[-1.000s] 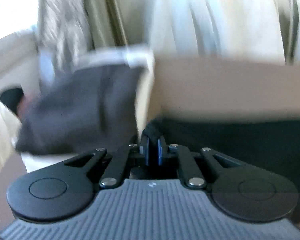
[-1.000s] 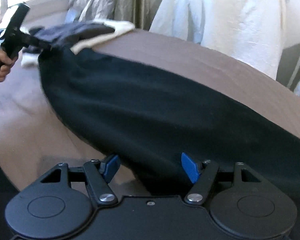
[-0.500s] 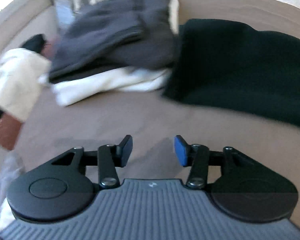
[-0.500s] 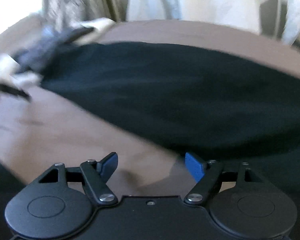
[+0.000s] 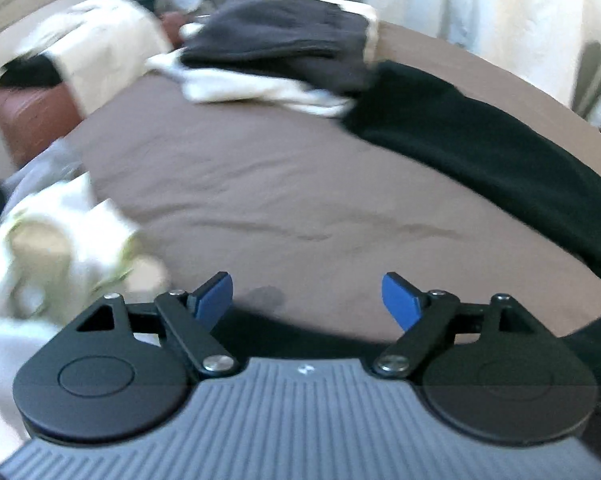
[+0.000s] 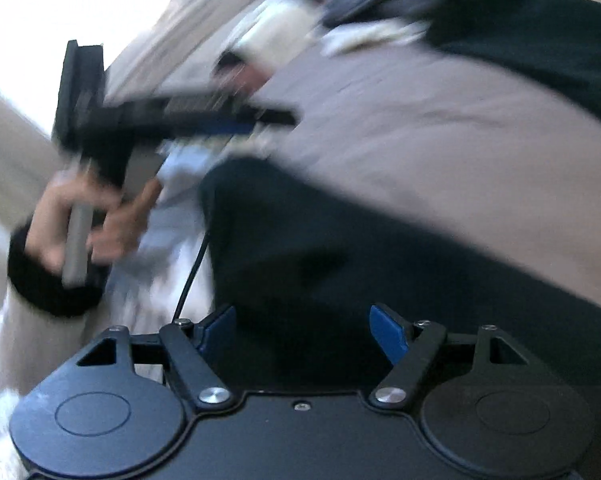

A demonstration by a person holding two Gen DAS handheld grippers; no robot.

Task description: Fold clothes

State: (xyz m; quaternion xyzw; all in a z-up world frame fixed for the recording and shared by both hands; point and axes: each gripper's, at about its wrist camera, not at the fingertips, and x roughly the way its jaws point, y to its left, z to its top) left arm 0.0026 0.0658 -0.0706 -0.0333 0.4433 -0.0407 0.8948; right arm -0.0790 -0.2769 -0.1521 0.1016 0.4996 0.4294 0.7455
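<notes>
A black garment lies spread on the brown bed, from the far middle to the right edge. It also shows in the right wrist view, with another dark fabric part just ahead of my right gripper, which is open and empty. My left gripper is open and empty over the bare sheet, well short of the garment. The right wrist view shows the left gripper blurred in a hand.
A stack of folded clothes, dark grey on white, sits at the far side of the bed. Cream and white cloth lies at the left edge. A brown box stands far left. Curtains hang behind.
My left gripper let go of the black garment, opened and drew back toward the near edge of the bed. My right gripper stayed open and swung left toward the left hand.
</notes>
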